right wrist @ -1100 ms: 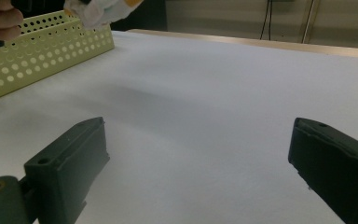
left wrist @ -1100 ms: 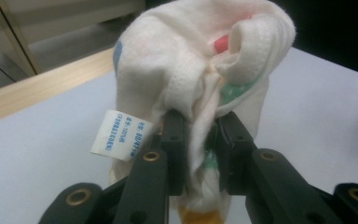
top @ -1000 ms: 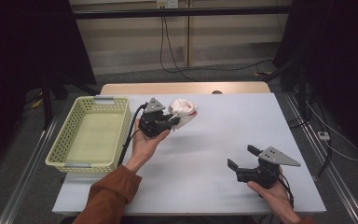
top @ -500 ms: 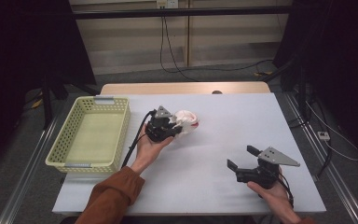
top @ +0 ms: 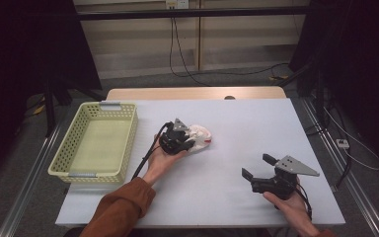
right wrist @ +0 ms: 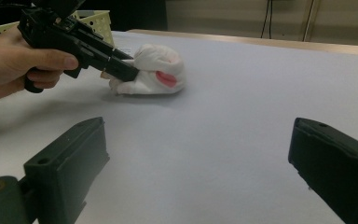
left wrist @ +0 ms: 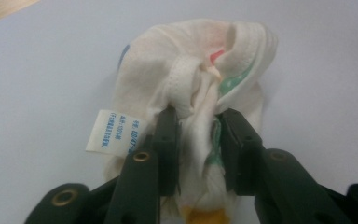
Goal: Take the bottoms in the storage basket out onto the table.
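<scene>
Yellow basket [top: 69, 163] beside the white cloth bundle [top: 201, 137] on the table [top: 237, 123]

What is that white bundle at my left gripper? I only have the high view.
Observer: A bunched white cloth with a printed label sewn on, by the left gripper view.
Operator: Is it gripped?
Observer: A fold sits between the jaws of the left gripper, touching both pads; the jaws have just been opening.
Operator: Is it lifted?
Observer: No, the right gripper view shows it resting on the table.
</scene>
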Demonstrator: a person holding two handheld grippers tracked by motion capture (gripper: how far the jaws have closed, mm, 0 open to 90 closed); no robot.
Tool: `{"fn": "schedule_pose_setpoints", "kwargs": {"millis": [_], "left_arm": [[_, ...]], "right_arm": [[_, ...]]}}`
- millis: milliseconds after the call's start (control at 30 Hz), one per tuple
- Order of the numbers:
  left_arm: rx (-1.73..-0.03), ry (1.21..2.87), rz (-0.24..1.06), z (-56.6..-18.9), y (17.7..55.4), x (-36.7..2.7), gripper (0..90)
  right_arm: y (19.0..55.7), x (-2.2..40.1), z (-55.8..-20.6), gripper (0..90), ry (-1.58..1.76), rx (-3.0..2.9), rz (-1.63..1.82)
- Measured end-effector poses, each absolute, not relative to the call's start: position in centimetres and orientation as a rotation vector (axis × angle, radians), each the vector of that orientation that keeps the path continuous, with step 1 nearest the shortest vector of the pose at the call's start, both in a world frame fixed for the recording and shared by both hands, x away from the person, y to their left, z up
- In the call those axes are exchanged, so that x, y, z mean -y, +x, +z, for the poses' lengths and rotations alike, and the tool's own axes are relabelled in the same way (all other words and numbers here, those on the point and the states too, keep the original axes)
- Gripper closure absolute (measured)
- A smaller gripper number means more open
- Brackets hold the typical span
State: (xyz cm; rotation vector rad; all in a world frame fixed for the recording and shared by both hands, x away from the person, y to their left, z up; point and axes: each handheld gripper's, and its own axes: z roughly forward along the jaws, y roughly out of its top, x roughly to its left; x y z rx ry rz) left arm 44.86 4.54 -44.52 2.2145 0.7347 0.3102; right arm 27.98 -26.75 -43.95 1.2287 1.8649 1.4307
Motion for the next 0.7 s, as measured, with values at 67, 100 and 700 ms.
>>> {"fn": "schedule_pose_setpoints", "kwargs": {"millis": [67,100,700], "left_arm": [[-0.733,2.216,0.316,-44.6,44.8,-4.5,62.8],[-0.724,2.221,0.310,-44.5,44.8,-4.5,60.7],[-0.758,2.127,0.327,-43.4,44.7,-4.9,8.5]], "right_arm": [[28.0,26.7,-44.0,4.3,1.225,-1.868,1.433],[28.1,26.7,-44.0,4.3,1.225,-1.866,1.436],[28.2,26.6,-44.0,4.3,1.227,-1.868,1.436]]}}
